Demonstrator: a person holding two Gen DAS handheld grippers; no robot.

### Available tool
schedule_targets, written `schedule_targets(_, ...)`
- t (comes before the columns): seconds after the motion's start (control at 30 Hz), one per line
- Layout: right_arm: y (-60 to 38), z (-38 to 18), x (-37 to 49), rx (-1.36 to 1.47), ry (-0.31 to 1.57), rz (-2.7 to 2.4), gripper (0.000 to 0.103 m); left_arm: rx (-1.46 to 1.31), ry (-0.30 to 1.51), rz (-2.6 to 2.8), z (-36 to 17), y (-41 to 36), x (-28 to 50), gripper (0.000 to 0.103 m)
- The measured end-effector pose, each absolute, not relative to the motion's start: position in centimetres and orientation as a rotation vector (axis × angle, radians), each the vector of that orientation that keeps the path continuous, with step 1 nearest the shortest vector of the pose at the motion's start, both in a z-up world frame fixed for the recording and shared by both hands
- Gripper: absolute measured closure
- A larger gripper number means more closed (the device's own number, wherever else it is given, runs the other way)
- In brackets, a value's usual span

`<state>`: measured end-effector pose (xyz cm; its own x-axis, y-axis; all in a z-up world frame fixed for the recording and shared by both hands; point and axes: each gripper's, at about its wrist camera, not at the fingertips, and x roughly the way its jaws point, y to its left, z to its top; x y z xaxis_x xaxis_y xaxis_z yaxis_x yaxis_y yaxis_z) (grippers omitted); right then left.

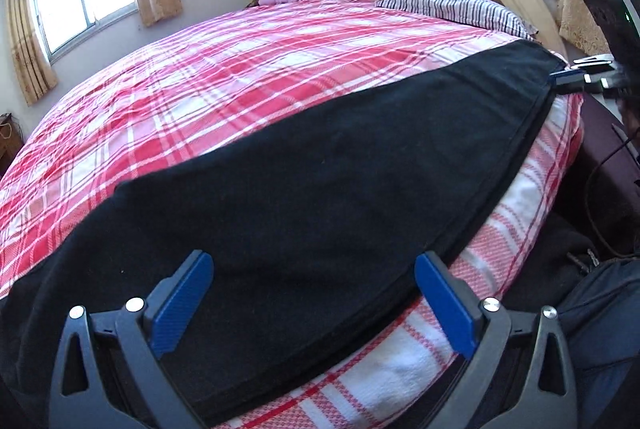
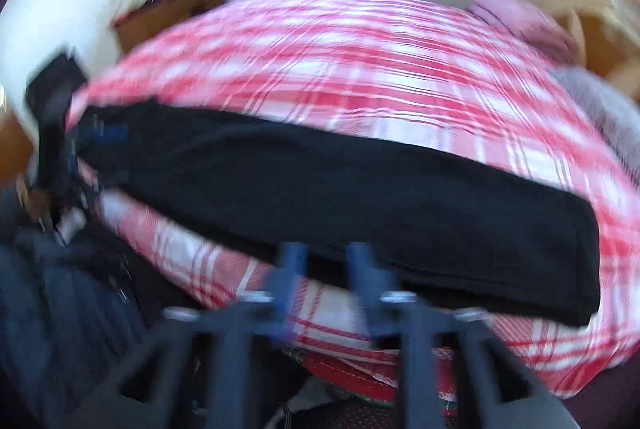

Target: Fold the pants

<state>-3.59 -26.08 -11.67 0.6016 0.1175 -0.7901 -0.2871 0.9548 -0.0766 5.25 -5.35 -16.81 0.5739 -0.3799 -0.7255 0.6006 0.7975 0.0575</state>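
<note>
Bed (image 1: pixel 240 61) with red-and-white plaid cover, carrying the black pants (image 1: pixel 320 157), which lie folded lengthwise as a long band along the near edge. Left hand-held gripper (image 1: pixel 314 287) hovers over one end, jaws spread wide, cloth beneath but not pinched. Right hand-held gripper (image 2: pixel 324 269), blurred, stands at the band's near edge, jaws parted and holding nothing. For the next fold, judged best: pinch both layers at one end squarely, lift clear of the cover, and carry that end over to meet the other, edges aligned
</note>
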Motion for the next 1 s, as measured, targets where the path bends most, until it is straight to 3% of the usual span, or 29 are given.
schedule_targets(0.17, -23.2, -12.9, -3.1, -0.342, 0.912, 0.264, 0.044, 0.332, 0.767, -0.601, -17.1, -6.1, 5.0, 0.000)
schedule_targets(0.3, -23.7, -13.9, -2.2, -0.379, 0.918, 0.197, 0.062, 0.328, 0.780, -0.605, -17.5, -6.3, 5.0, 0.000)
schedule_targets(0.57, -22.7, -14.7, -2.9, -0.554, 0.800, 0.128, 0.062, 0.310, 0.797, -0.600, -17.8, -6.2, 5.1, 0.000)
schedule_targets(0.73, -22.4, -14.8, -3.3, -0.559, 0.787, 0.178, 0.098, 0.304, 0.795, -0.599, -17.8, -6.0, 5.1, 0.000)
schedule_targets(1.0, -23.2, -13.0, -4.8, -0.542, 0.812, 0.241, 0.101, 0.298, 0.787, -0.598, -17.3, -5.7, 5.3, 0.000)
